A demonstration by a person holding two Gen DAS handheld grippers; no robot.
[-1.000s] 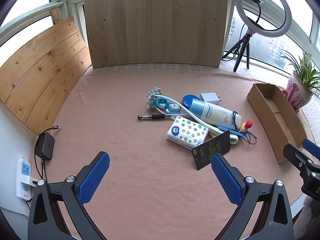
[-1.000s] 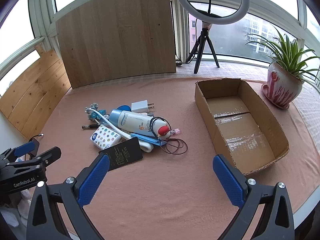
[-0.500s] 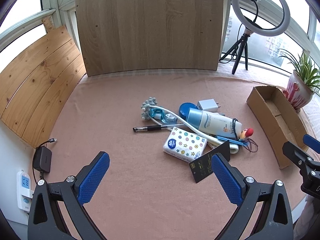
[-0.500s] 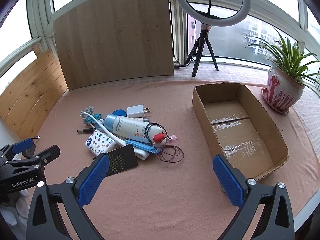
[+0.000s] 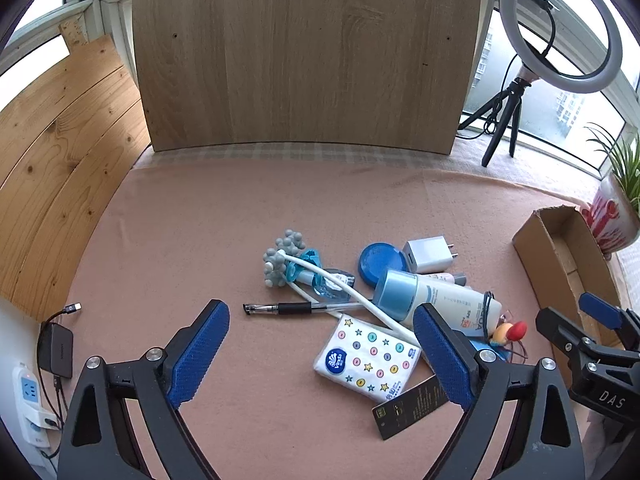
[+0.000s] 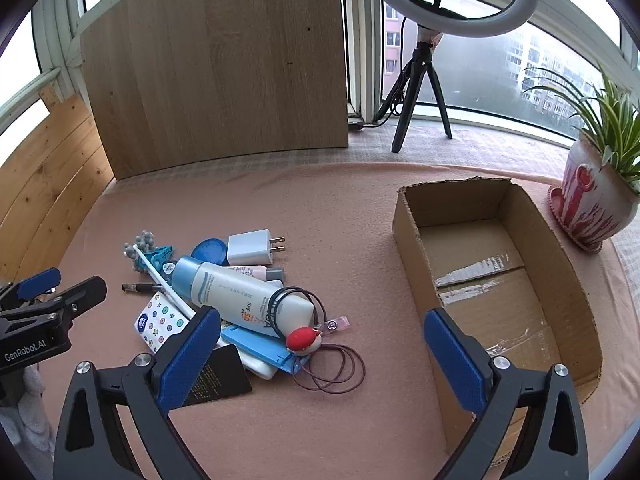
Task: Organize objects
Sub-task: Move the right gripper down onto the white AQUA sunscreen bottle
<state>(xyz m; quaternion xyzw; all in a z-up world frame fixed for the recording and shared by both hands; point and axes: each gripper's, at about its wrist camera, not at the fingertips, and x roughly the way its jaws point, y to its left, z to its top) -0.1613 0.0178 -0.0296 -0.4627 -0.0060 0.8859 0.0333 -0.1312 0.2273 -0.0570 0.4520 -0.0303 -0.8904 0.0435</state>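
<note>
A pink-clothed table point(image 6: 360, 208) carries a heap of small objects point(image 6: 240, 296) left of the empty cardboard box point(image 6: 496, 280); wooden boards and windows stand behind. Both grippers, left point(image 5: 320, 344) and right point(image 6: 320, 352), have jaws spread, just narrowing, holding nothing.

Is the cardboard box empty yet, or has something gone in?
Empty. The right wrist view shows the cardboard box with only its bare taped floor inside.
</note>
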